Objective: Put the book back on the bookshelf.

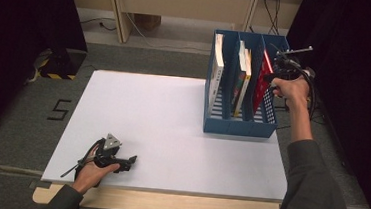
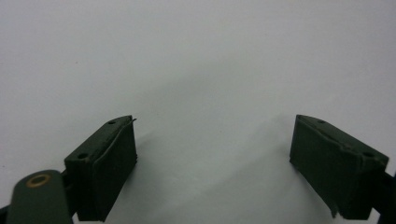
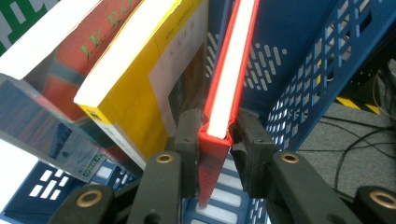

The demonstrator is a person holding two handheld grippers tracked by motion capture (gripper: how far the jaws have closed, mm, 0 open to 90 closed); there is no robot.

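Note:
A blue three-slot file rack stands at the table's far right. In its rightmost slot stands a thin red book, upright and leaning slightly. My right gripper reaches into that slot from the right. In the right gripper view the red book sits between the two black jaws of the right gripper, whose pads press on both covers near the corner. My left gripper rests low on the white table at the near left. Its jaws stand wide apart in the left gripper view, with nothing between them.
A yellow book and a red-and-blue paperback lean in the middle slot. A white book stands in the left slot. Cables lie on the grey floor right of the rack wall. Dark curtains flank both sides.

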